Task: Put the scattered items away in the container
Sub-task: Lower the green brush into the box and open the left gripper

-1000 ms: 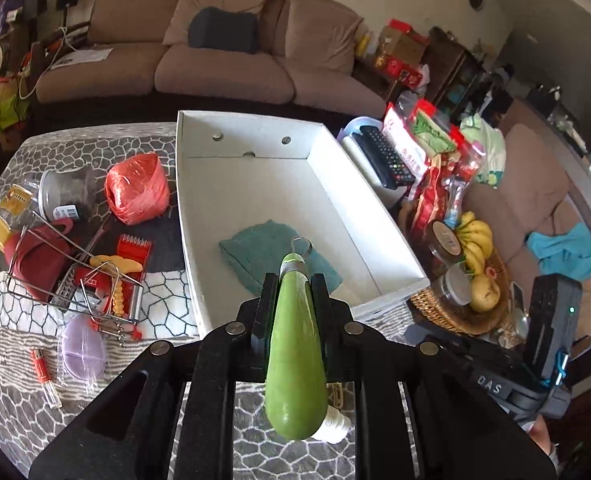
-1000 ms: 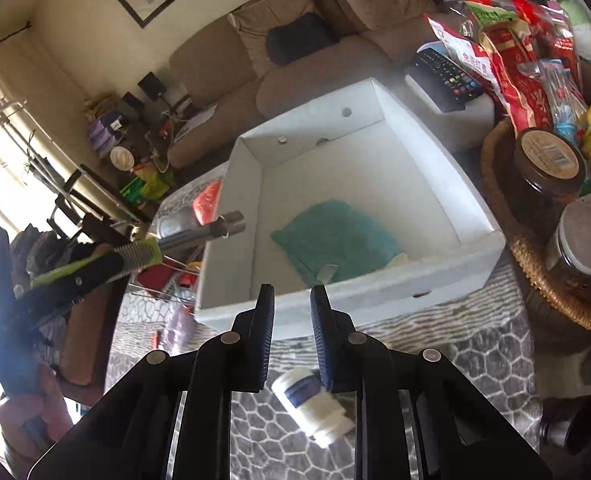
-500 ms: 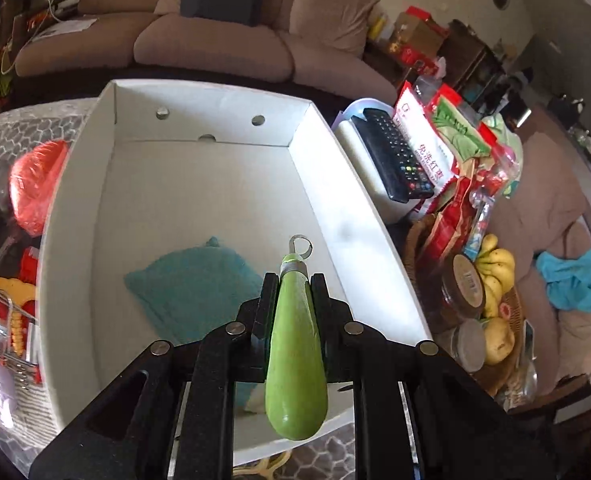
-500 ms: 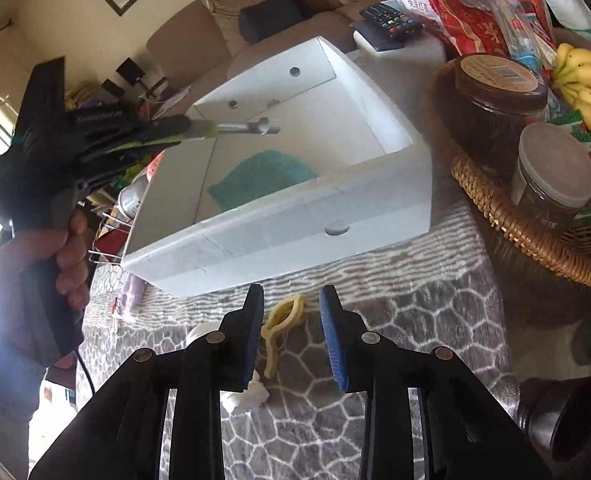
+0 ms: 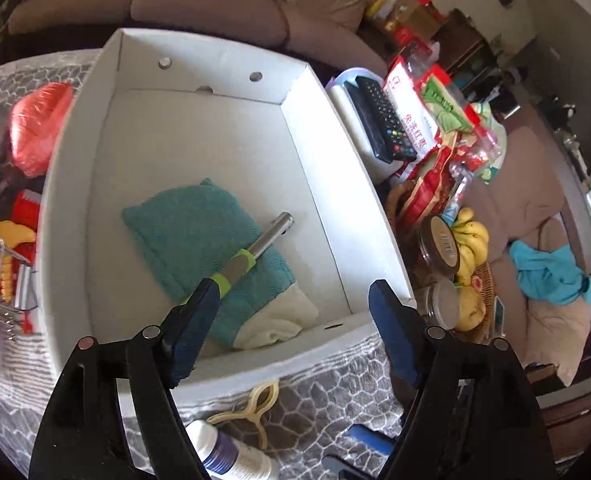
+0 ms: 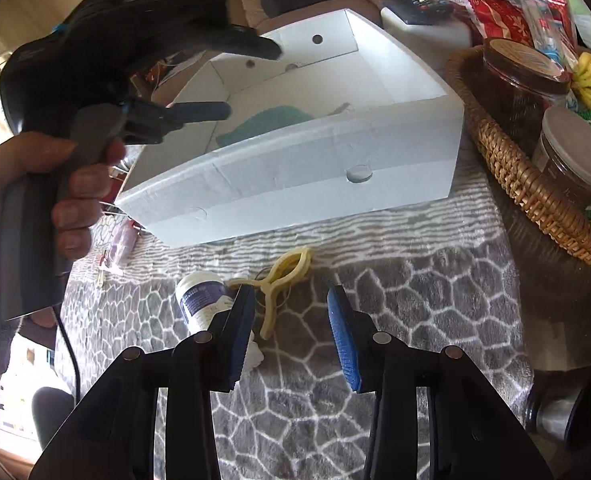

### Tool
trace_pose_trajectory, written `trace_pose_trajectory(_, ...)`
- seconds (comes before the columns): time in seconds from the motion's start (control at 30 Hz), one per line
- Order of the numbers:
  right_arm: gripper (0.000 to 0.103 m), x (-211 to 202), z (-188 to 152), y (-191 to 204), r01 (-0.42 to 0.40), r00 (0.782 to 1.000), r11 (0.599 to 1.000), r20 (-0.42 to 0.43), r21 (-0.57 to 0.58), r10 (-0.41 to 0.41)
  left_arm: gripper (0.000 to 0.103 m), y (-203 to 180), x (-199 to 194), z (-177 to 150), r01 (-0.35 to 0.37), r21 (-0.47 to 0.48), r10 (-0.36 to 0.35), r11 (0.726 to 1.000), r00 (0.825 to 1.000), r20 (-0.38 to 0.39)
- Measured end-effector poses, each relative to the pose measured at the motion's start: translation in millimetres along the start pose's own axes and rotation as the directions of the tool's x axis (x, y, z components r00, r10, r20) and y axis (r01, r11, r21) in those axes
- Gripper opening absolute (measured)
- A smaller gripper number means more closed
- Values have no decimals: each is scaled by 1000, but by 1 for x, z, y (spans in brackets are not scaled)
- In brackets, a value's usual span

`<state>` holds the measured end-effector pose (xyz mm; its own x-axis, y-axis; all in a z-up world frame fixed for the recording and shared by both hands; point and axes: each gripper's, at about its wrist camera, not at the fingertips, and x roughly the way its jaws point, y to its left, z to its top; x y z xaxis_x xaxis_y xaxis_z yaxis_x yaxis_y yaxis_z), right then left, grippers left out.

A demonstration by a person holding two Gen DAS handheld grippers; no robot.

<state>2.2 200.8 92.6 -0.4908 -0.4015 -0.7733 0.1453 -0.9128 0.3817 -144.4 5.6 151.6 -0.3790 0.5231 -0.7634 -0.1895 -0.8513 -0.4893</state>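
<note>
Off to the left of the left gripper's [image 5: 291, 304] spread jaws, a crumpled red plastic bag [image 5: 39, 128] and a yellow plastic piece [image 5: 9, 232] lay on the grey stone-patterned tabletop [image 5: 327, 408] outside the white cardboard box [image 5: 327, 184]. Straight ahead of those jaws and inside the box, a folded teal towel [image 5: 191, 232] rested on the box floor, and a green-handled tool with a steel shaft [image 5: 255, 248] lay slanted across the towel, its handle end partly hidden behind the left jaw and its metal tip pointing away toward the box's right wall; the jaws held nothing. Below them, in front of the box's near wall, sat a cream plastic clothespin [image 5: 251, 408] and a white bottle with a dark label [image 5: 231, 456]. To the right of the jaws, beyond the box, a black remote control [image 5: 379, 120], red snack packets [image 5: 427, 176] and a wicker basket [image 5: 483, 304] holding brown jars and yellow bananas [image 5: 471, 240] crowded the tabletop edge. In the right wrist view, the left gripper [image 6: 223, 80] hung over the box [image 6: 295, 168], gripped by the person's left hand [image 6: 47, 192]. The right gripper [image 6: 291, 328] hovered low over the tabletop [image 6: 415, 300] with its jaws parted and empty; the bottle [image 6: 203, 300] lay just beside the left jaw, and the clothespin [image 6: 283, 280] lay just ahead, between the two jaws.
</note>
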Motion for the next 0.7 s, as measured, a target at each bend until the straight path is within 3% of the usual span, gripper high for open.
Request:
trace_pose_trajectory(0.03,50,0,-1,2,-2,1000,1000,-2,-5,2,85,7,-18,-8,7,8,-7,1000,1000,22)
trace_pose_trajectory(0.13,58,3,-6,7,21,1000,1000,-12,-18,-21,86,32,-65,-43,-27,32,25,999,998,65)
trace_pose_trajectory(0.23,60,11,-8,5,26,999,999,-23,29,-25,86,54,-92,-90,-66,37,62,997,994,95)
trace_pose_trajectory(0.4,60,25,-15,-3,-30,999,989,-35,145,35,87,81,-80,-161,-34,-22,35,999,998,50)
trace_pose_trajectory(0.5,60,25,-22,10,-44,997,994,-53,98,49,87,74,-60,-188,-20,62,19,998,1000,21)
trace_pose_trajectory(0.57,67,20,-27,12,-47,997,993,-56,113,53,87,55,-50,-200,-51,225,43,973,998,40)
trace_pose_trajectory(0.63,77,10,-29,8,-52,998,988,-37,145,57,87,34,-38,-211,-108,382,96,918,994,50)
trace_pose_trajectory(0.7,79,0,-29,3,-51,998,986,-13,162,54,87,16,-26,-219,-150,488,134,860,989,69)
